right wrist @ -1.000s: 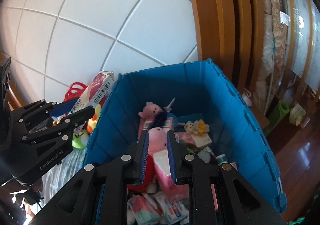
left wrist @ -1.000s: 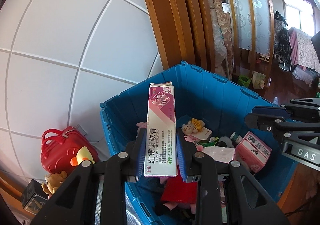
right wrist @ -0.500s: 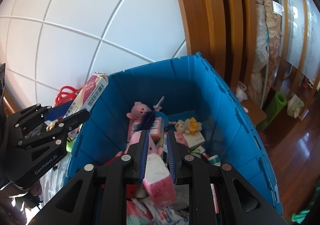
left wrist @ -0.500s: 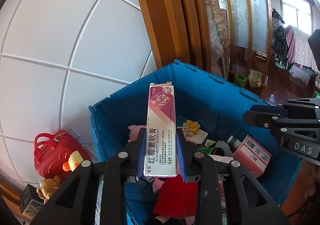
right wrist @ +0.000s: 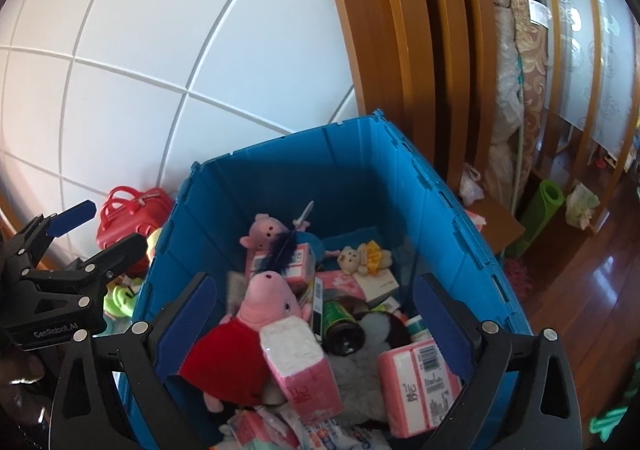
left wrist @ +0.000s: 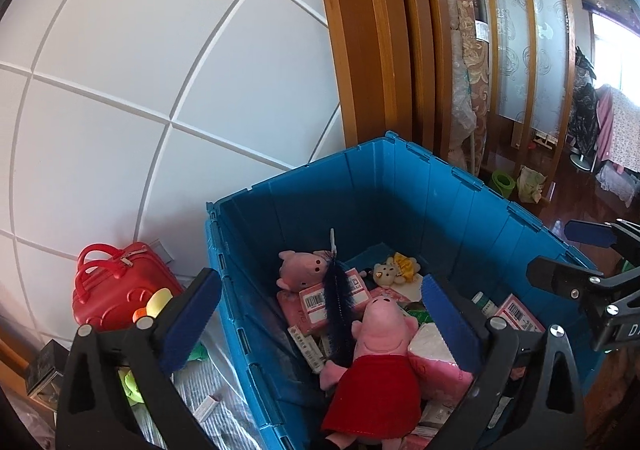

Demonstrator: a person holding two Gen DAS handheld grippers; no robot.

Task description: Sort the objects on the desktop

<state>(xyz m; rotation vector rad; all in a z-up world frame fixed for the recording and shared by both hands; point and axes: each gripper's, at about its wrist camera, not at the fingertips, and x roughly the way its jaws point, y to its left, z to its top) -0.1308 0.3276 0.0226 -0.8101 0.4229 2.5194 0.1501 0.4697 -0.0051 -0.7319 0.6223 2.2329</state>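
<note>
A blue plastic bin [left wrist: 400, 186] [right wrist: 360, 170] stands against the white wall, full of sorted things. A pink pig plush in a red dress [left wrist: 380, 354] [right wrist: 256, 322] lies on top, beside a pink tissue pack [right wrist: 300, 366] [left wrist: 436, 358]. A dark feather pen [left wrist: 338, 310] [right wrist: 284, 246] rests across small boxes. My left gripper [left wrist: 320, 326] is open and empty above the bin's near-left side. My right gripper [right wrist: 316, 318] is open and empty above the bin's middle.
A red toy suitcase [left wrist: 116, 282] [right wrist: 132, 210] and a yellow duck [left wrist: 158, 302] sit left of the bin by the wall. A second pig plush [right wrist: 264, 230], a small bear [right wrist: 360, 256], a dark bottle [right wrist: 344, 326] and pink boxes [right wrist: 420, 382] fill the bin. Wooden door frame [left wrist: 360, 50] behind; wood floor right.
My left gripper opened and the ointment box it held is gone from its jaws. My right gripper opened and let the pink tissue pack drop into the bin.
</note>
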